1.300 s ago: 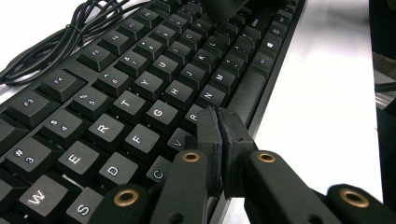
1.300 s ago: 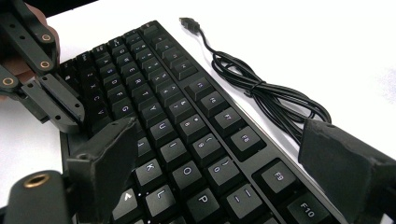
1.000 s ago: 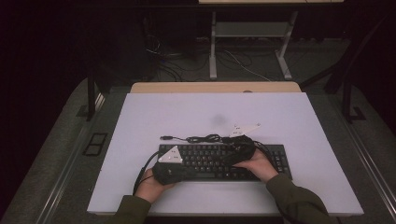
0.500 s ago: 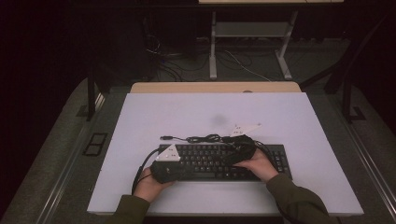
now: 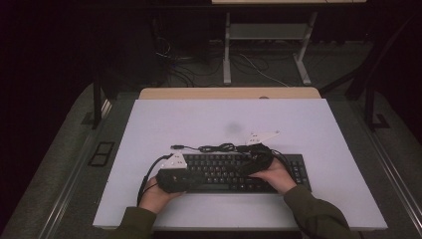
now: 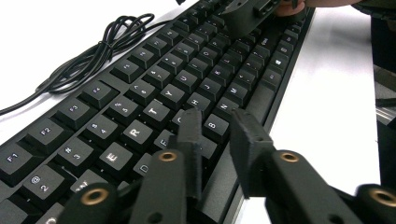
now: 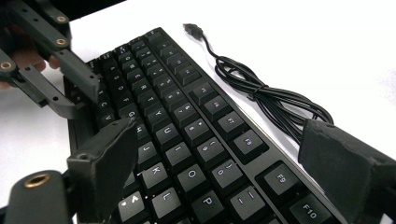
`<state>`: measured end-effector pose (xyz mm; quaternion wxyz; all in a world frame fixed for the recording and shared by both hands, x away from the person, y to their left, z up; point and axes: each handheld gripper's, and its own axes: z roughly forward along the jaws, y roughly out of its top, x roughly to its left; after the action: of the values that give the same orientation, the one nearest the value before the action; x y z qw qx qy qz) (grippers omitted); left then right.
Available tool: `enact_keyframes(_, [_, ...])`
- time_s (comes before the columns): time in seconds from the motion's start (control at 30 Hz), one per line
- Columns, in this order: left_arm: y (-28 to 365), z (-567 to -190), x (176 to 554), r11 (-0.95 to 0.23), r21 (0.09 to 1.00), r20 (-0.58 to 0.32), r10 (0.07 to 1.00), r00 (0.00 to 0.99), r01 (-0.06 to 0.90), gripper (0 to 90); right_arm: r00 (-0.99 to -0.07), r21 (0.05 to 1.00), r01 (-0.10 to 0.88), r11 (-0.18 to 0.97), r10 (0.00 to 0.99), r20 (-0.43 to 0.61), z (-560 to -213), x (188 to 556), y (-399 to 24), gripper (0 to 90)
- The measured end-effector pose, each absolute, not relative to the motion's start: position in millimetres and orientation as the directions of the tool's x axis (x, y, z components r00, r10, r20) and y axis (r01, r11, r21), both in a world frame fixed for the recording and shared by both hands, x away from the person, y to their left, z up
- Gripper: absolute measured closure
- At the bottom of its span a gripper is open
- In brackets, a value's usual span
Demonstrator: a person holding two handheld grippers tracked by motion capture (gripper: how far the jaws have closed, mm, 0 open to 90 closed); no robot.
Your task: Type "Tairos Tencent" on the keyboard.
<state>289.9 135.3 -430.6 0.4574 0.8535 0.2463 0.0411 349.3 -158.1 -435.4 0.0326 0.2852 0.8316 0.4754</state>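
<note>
Black keyboard [image 5: 234, 172] is lying near front edge of white tabletop [image 5: 298, 124], its bundled USB cable [image 7: 261, 93] sitting just behind. Left hand-held gripper [image 6: 217, 135] is hovering w/ jaws narrowly apart over keys marked E, R, T. Right hand-held gripper [image 7: 210, 154] is spreading wide, straddling keyboard's depth.

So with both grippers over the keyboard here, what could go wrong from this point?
Three risks, as far as one can judge:
1. The right gripper stands wide open across the keyboard; closing unevenly could skew or tip it.
2. The left gripper, jaws narrowly apart over the lower key rows, could press or catch keys rather than the frame.
3. The loose bundled cable behind the keyboard could snag on a jaw or drag if the keyboard moves.
</note>
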Motion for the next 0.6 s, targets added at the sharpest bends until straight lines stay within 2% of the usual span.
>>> enact_keyframes(0.3, [139, -433, 294, -0.438, 0.803, -0.164, 0.491, 0.856, 0.404, 50.5, -0.839, 0.808, 0.445, 0.387, 0.495, 0.225, -430, 348, -160, 14.9])
enact_keyframes(0.6, [141, -433, 297, -0.406, 0.820, -0.160, 0.513, 0.843, 0.403, 35.3, -0.846, 0.807, 0.447, 0.386, 0.476, 0.241, -424, 344, -159, 33.7])
